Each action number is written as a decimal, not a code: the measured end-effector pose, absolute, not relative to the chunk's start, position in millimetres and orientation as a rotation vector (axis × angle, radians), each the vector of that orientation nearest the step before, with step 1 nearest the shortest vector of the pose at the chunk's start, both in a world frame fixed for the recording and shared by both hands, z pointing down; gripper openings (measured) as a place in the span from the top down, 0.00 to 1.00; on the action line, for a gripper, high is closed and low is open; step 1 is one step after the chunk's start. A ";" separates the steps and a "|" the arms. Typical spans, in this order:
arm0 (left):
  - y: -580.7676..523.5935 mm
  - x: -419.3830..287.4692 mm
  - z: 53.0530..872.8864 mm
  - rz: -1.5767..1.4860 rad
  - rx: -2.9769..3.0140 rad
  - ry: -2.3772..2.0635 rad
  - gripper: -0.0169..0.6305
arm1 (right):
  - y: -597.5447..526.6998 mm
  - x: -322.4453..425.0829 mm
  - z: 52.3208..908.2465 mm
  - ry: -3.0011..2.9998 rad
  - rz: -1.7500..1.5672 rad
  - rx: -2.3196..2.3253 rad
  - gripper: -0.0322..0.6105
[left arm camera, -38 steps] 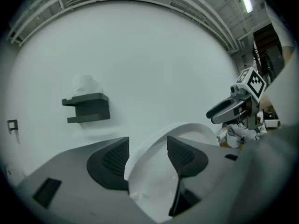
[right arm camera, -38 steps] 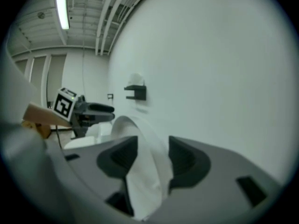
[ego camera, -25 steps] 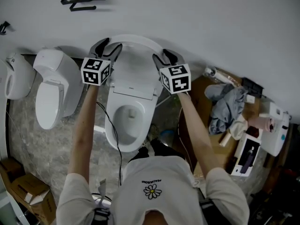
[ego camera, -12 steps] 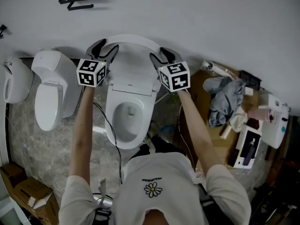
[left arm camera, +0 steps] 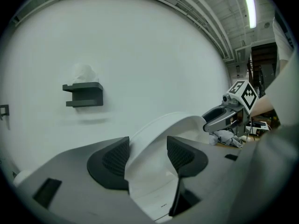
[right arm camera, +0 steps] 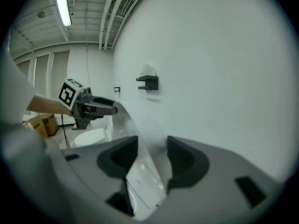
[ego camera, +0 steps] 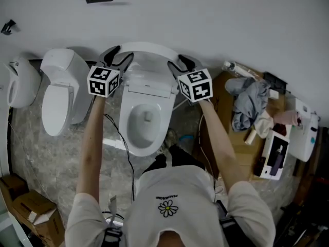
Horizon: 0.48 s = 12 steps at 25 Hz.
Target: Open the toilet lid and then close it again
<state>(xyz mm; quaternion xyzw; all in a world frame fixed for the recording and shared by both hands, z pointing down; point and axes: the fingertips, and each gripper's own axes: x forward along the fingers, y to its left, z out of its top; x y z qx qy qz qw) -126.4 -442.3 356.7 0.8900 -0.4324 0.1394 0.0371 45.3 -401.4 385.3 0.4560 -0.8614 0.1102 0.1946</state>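
Holding position, both grippers on one item.

Item 1: toilet lid [ego camera: 147, 49]. White, raised close to upright behind the toilet bowl [ego camera: 143, 130], its back towards the wall. The opening half of the task looks done and the closing half is not yet done.

Item 2: left gripper [ego camera: 116, 58]. Behind and left of the bowl, at the lid's left rim. Its own view shows the jaws clamped on that rim, one pad on each face.

Item 3: right gripper [ego camera: 180, 65]. Behind and right of the bowl, at the lid's right rim. The jaws are closed on the rim in the same manner.

Reason for arrangement, as judged: matched grips on opposite rims share the weight. They should keep the lid from twisting on its hinge and let it come down evenly rather than drop.

Item 4: second toilet [ego camera: 57, 94]. Left of the bowl, lid down, not part of the task.

Item 5: heap of grey cloth [ego camera: 248, 107]. Right of the bowl, well apart from it.

Item 6: dark wall bracket [left arm camera: 84, 94]. On the wall, high above the bowl.
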 end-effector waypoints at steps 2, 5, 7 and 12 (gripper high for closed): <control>-426.1 -131.2 357.1 0.454 2.736 -1.321 0.57 | -386.7 40.5 384.6 -2.421 0.306 1.265 0.63; -398.1 -132.4 360.4 0.513 2.737 -1.302 0.52 | -363.2 35.1 385.9 -2.438 0.310 1.251 0.63; -381.1 -130.4 363.8 0.585 2.749 -1.283 0.50 | -347.9 34.7 387.0 -2.447 0.314 1.242 0.63; -337.7 -139.2 375.3 0.672 2.698 -1.294 0.50 | -301.9 23.5 395.9 -2.478 0.327 1.178 0.63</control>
